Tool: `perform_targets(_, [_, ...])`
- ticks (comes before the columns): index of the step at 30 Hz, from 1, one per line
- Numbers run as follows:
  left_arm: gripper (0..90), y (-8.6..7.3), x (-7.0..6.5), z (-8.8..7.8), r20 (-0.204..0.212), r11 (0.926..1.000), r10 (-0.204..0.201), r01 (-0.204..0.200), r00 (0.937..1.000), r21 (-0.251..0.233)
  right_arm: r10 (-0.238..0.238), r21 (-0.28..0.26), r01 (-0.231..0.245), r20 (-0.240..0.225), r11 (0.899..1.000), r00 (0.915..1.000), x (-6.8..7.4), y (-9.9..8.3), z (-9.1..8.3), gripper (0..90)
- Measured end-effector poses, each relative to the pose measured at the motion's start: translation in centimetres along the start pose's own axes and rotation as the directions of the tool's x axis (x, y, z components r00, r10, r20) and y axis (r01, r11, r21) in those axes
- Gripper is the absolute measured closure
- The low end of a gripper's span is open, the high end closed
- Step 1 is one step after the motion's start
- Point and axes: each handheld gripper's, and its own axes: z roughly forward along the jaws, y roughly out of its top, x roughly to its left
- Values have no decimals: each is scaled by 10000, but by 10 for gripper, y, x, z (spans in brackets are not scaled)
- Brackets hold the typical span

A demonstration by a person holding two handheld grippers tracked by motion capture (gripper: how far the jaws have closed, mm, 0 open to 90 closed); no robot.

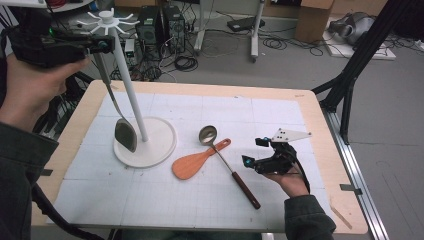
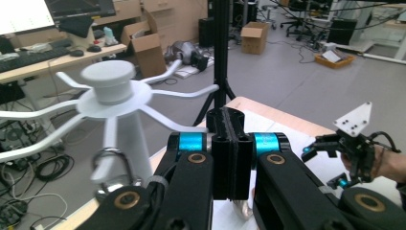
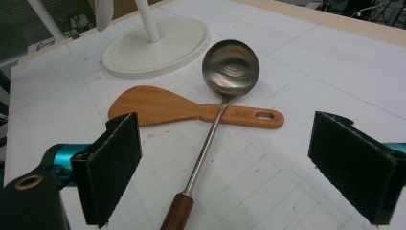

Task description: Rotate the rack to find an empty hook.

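Spatula up at the rack, clamped in the left claw

The metal spatula [image 1: 120, 120] hangs down the left of the high view, its blade low over the white rack [image 1: 132, 85]'s round base, its handle rising to the left gripper [image 1: 102, 46] at upper left, whose jaws are pinched tight on it just beside the rack's spoked top. Lower right, the right gripper [image 1: 254, 151] rests with jaws spread wide, holding nothing; ahead of them lies the ladle [image 3: 218, 110], crossing the wooden rice paddle [image 3: 191, 110] on the white mat.
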Motion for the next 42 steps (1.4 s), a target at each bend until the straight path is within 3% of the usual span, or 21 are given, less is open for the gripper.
perform_targets(25, [897, -9, 23, -22, -707, 9989, -430, 414, 9966, -239, 7, 32, -7, -17, 10000, 10000, 0, 0, 1, 102])
perform_targets(36, [869, -14, 21, -27, -325, 9988, -363, 353, 9988, -327, 30, 25, -30, 35, 10000, 10000, -1, 0, 0, 102])
perform_targets(42, [835, -29, 24, -29, -72, 9985, -526, 525, 9986, -180, 23, 57, -23, 0, 10000, 10000, 0, 0, 0, 102])
